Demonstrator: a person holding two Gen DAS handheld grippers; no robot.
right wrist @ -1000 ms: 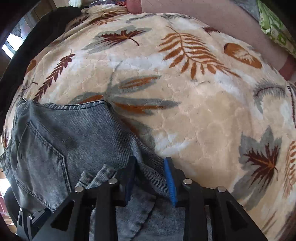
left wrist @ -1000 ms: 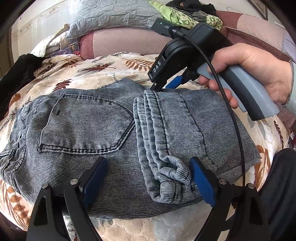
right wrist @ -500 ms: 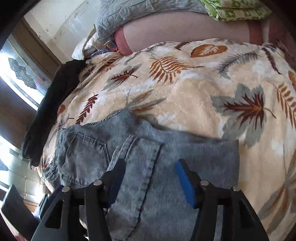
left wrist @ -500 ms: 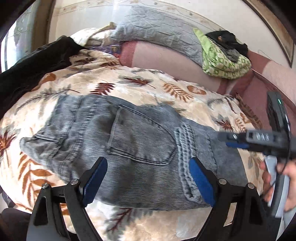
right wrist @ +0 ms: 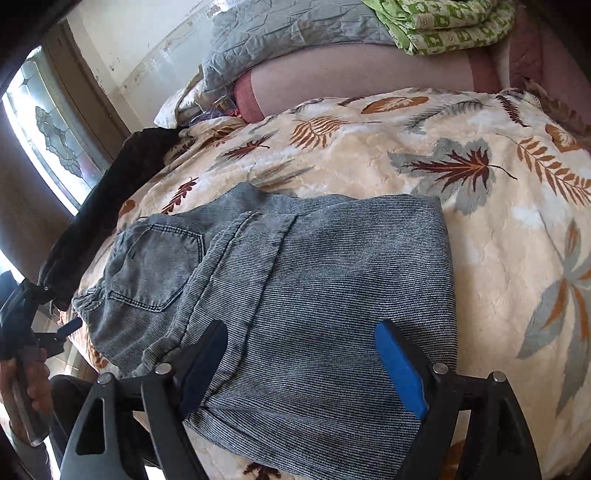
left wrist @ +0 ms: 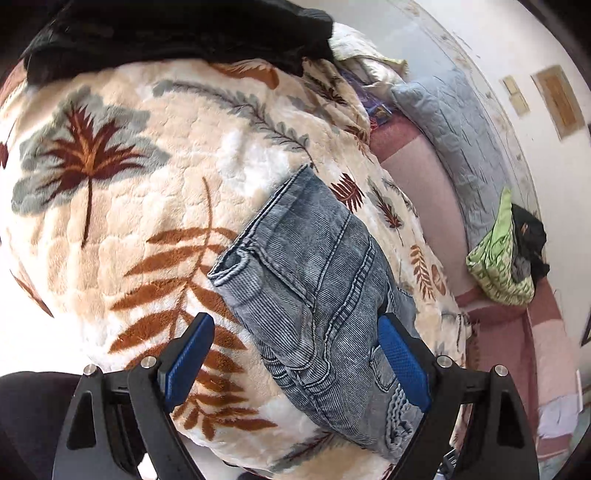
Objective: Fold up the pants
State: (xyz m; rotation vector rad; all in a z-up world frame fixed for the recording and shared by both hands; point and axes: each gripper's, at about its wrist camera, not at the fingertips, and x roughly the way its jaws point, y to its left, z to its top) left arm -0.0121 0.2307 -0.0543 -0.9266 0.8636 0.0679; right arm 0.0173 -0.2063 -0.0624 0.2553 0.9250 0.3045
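Note:
The grey-blue jeans (right wrist: 314, 280) lie folded into a compact rectangle on the leaf-print blanket (right wrist: 498, 229), back pocket to the left. My right gripper (right wrist: 303, 369) hovers over their near edge. Its jaws are opening, and the denim lies below them without the pads pressing on it. In the left wrist view the jeans (left wrist: 317, 280) run diagonally, with the waistband and a belt loop towards me. My left gripper (left wrist: 295, 358) stands open over that end, its right pad above the denim and its left pad above the blanket (left wrist: 129, 206). A hand holds the left gripper (right wrist: 55, 334) at the far left of the right wrist view.
A black garment (left wrist: 166, 33) drapes along the blanket's far edge. A grey quilted pillow (right wrist: 295, 33) and green patterned cloth (right wrist: 443, 26) rest on pink bedding (right wrist: 351, 81) behind. A window (right wrist: 48, 122) lies to the left. The person's dark trousers (left wrist: 29, 406) are near the bed edge.
My right gripper has let go of the denim fold, opened wide and pulled back. My left gripper has swung to the waistband end and rolled, so the jeans now run diagonally.

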